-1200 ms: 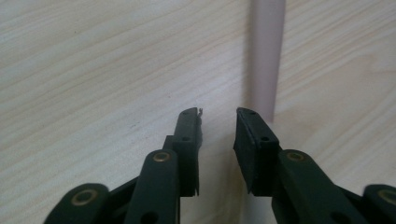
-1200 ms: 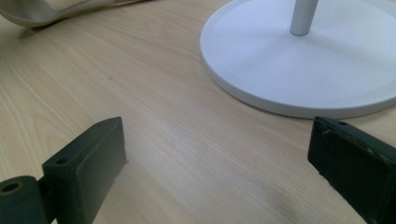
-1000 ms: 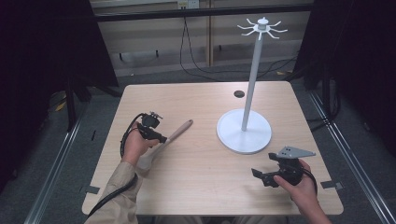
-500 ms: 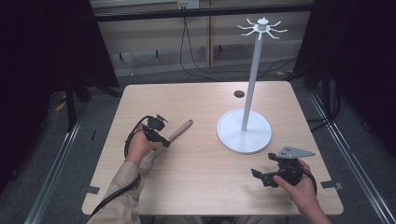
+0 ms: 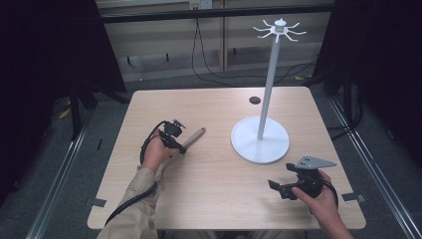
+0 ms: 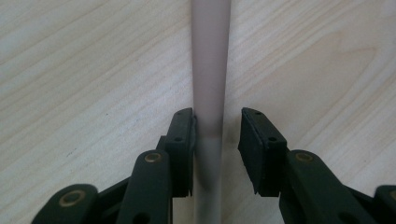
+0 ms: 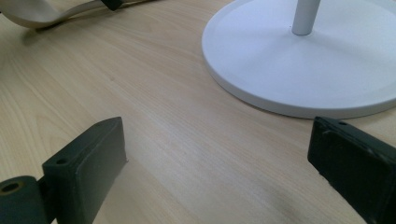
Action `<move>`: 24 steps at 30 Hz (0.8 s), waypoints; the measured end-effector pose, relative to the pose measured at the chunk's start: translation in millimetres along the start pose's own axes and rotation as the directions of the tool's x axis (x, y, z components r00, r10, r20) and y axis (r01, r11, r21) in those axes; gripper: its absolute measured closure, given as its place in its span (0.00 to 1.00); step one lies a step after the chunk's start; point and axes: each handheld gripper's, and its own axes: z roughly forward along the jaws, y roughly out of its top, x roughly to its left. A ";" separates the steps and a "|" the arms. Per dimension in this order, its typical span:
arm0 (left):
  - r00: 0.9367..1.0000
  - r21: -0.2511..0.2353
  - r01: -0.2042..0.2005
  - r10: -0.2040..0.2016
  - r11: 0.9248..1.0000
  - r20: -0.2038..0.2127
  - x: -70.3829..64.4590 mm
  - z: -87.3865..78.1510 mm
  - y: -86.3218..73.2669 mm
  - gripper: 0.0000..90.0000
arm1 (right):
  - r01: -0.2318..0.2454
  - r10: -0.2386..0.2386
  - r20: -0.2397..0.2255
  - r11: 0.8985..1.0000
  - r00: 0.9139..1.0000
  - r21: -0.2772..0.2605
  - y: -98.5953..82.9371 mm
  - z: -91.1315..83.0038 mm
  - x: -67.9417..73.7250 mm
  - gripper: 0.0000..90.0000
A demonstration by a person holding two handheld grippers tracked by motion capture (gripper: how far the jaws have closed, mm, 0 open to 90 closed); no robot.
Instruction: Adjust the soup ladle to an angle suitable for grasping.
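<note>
From the high view, my left claw (image 5: 180, 145) sits on the near end of a pale pinkish-beige utensil handle (image 5: 195, 136) that lies flat on the worktop (image 5: 214, 199), left of the white stand (image 5: 260, 140). The handle slants away from my hand toward the stand's base but stays well apart from it. My right claw (image 5: 278, 188) rests released near the front right corner, grasping nothing.

In the left gripper view, the handle (image 6: 210, 70) runs straight up between my jaws. The left jaw touches its side, while the right jaw stands off with a gap — so the claw is not yet clenched. To do this grasp well, I judge I should centre the handle between the pads, keep the jaws square to its length and low against the wood, then close evenly so the smooth, round bar doesn't roll away.

In the right gripper view, my jaws are spread wide over bare wood. The stand's round base (image 7: 299, 70) lies just ahead, and the far end of the utensil (image 7: 42, 16) — pale, curved, spoon-like, though I can't tell exactly — shows at top left.
</note>
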 end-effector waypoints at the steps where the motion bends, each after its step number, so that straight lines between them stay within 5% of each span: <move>1: 1.000 0.000 0.000 0.000 1.000 0.000 0.0 0.0 0.0 0.74 | 0.000 0.000 0.000 1.000 1.000 0.000 0.0 0.0 0.0 0.04; 18: 1.000 0.054 -0.017 0.018 0.998 -0.021 0.5 3.2 9.4 0.84 | 0.002 -0.002 0.000 1.000 1.000 -0.008 1.2 -1.1 0.0 0.04; 24: 0.999 -0.003 0.032 -0.032 0.999 -0.024 4.3 -5.7 5.5 0.85 | -0.003 0.003 0.002 1.000 1.000 -0.005 0.7 -1.6 -0.3 0.04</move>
